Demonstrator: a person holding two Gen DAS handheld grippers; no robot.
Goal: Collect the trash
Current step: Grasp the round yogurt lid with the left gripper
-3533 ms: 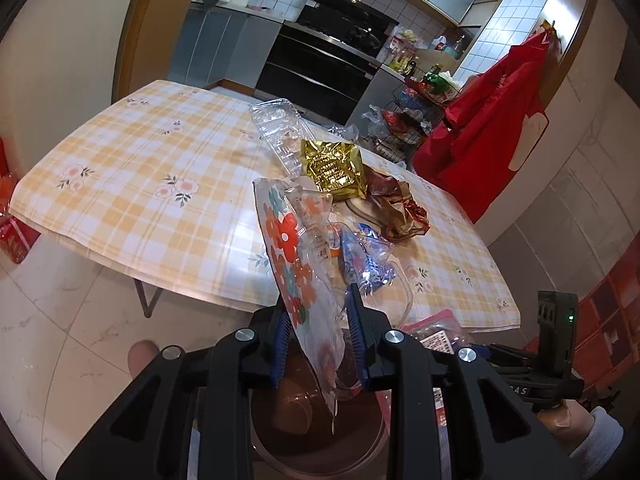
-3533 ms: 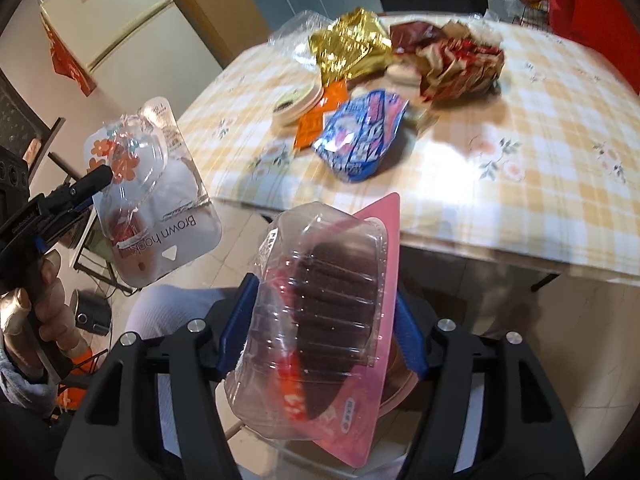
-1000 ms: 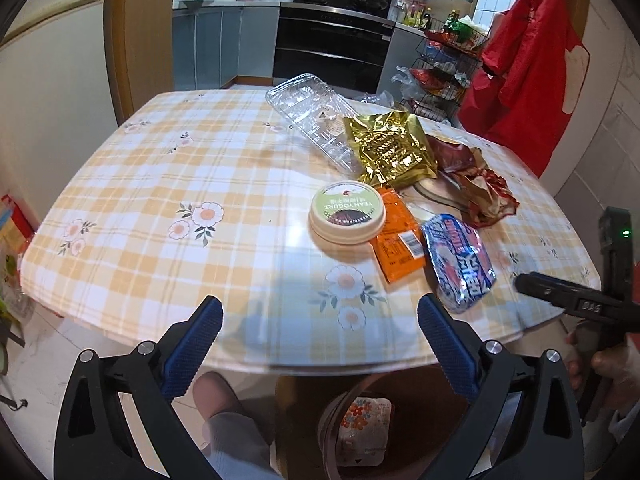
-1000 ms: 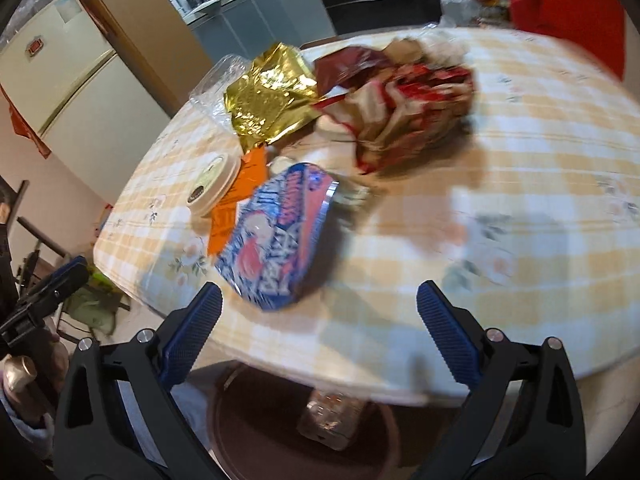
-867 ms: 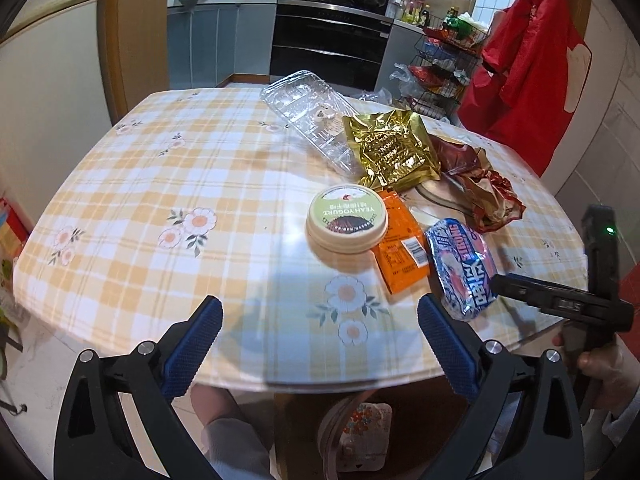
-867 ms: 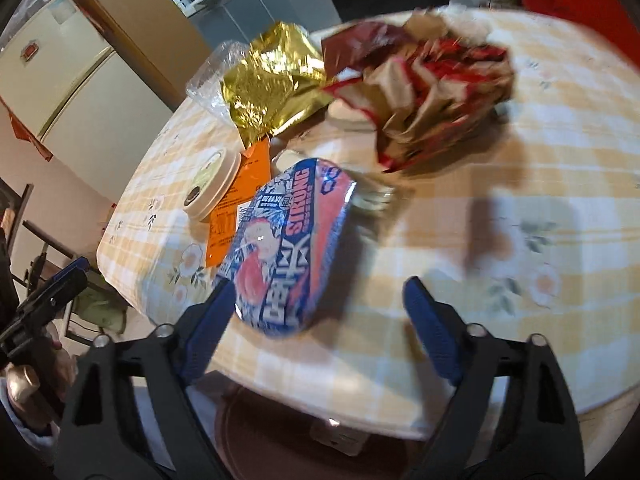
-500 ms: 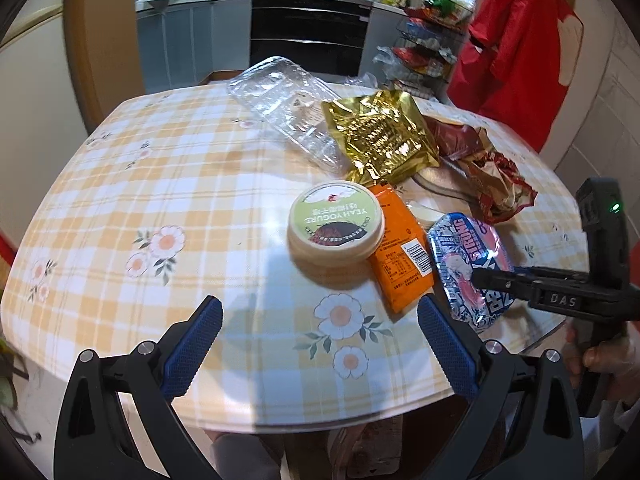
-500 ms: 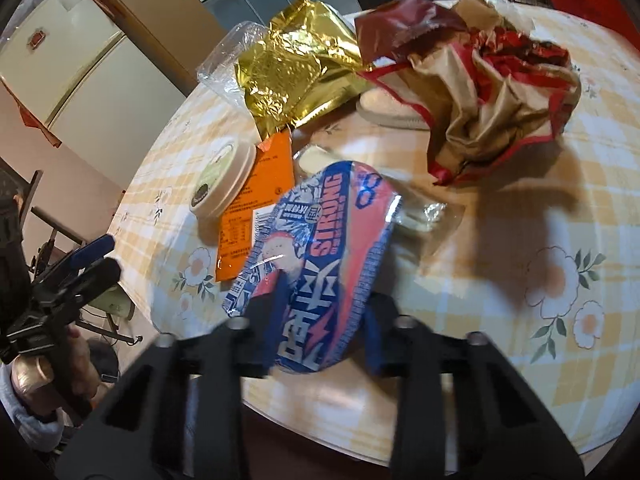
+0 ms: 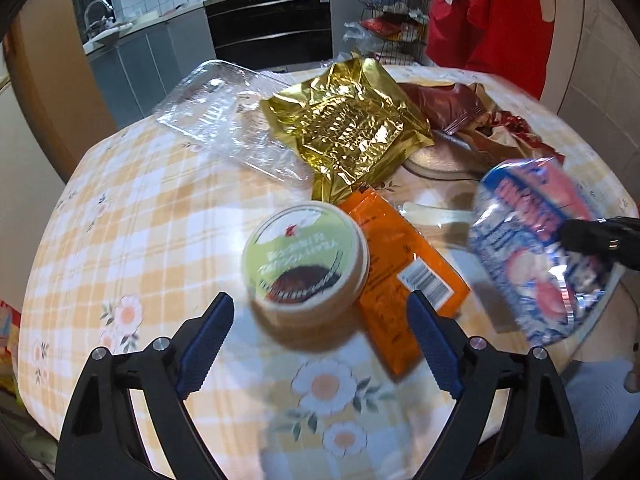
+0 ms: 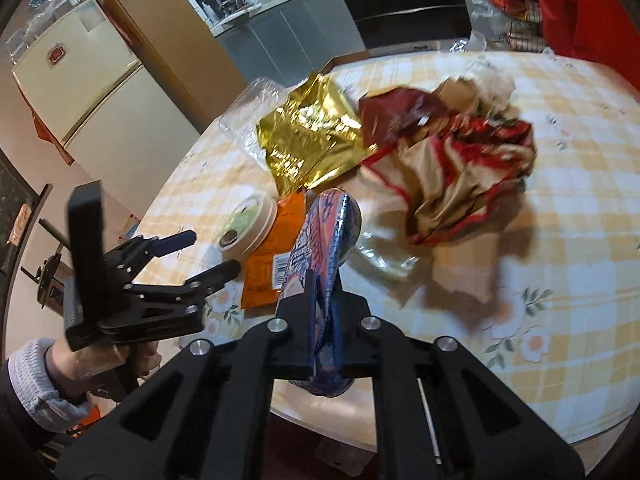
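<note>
While the right tool (image 10: 325,300) pinches the blue wrapper (image 10: 324,240) edgewise, the left tool (image 9: 316,336), jaws closing, straddles the yogurt tub (image 9: 306,264) just ahead.

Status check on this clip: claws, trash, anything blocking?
Right claw shut on blue-and-red foil wrapper. Left claw closing, nothing between pads, nearing round green-lidded tub. Orange sachet crowds tub.
</note>
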